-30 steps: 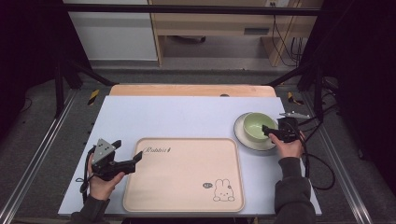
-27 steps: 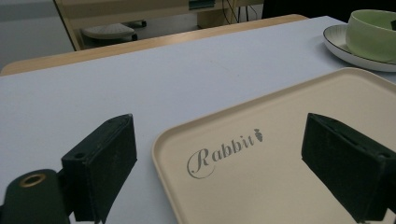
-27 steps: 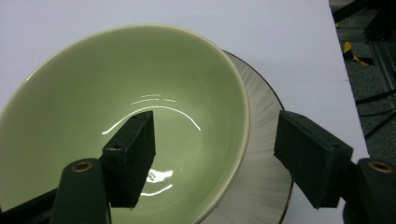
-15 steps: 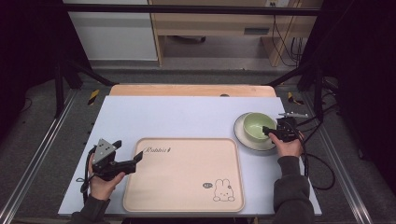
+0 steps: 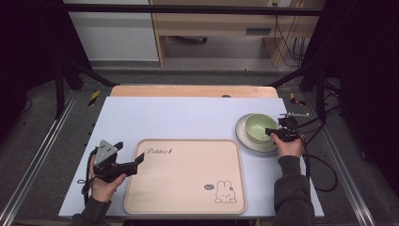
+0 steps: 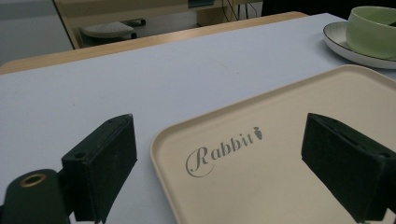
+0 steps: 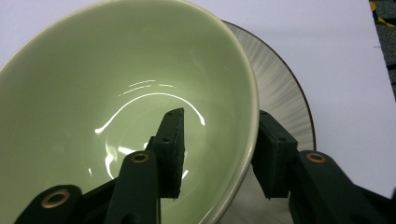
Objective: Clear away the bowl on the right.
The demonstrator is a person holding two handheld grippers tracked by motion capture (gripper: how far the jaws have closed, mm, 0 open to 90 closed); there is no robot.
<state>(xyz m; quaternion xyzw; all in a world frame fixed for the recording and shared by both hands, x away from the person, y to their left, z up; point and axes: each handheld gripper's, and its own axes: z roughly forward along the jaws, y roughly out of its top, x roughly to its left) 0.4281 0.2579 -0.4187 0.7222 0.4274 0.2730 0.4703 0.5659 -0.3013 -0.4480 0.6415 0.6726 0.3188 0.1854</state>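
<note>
The right hand-held gripper is straddling the rim of the green bowl sitting on a plate at the bench's right, not yet pinching it, while the left hand-held gripper is hovering spread over the beige tray's corner.

1. The beige tray carries the word "Rabbit" in grey script, a small carrot drawn at the end of the word; in the high view it sits near the tray's 11 o'clock corner.
2. Toward the tray's 5 o'clock corner there is a small dark oval badge beside a line-drawn rabbit; the badge's lettering is too small to read.
3. Nothing else is readable.
</note>
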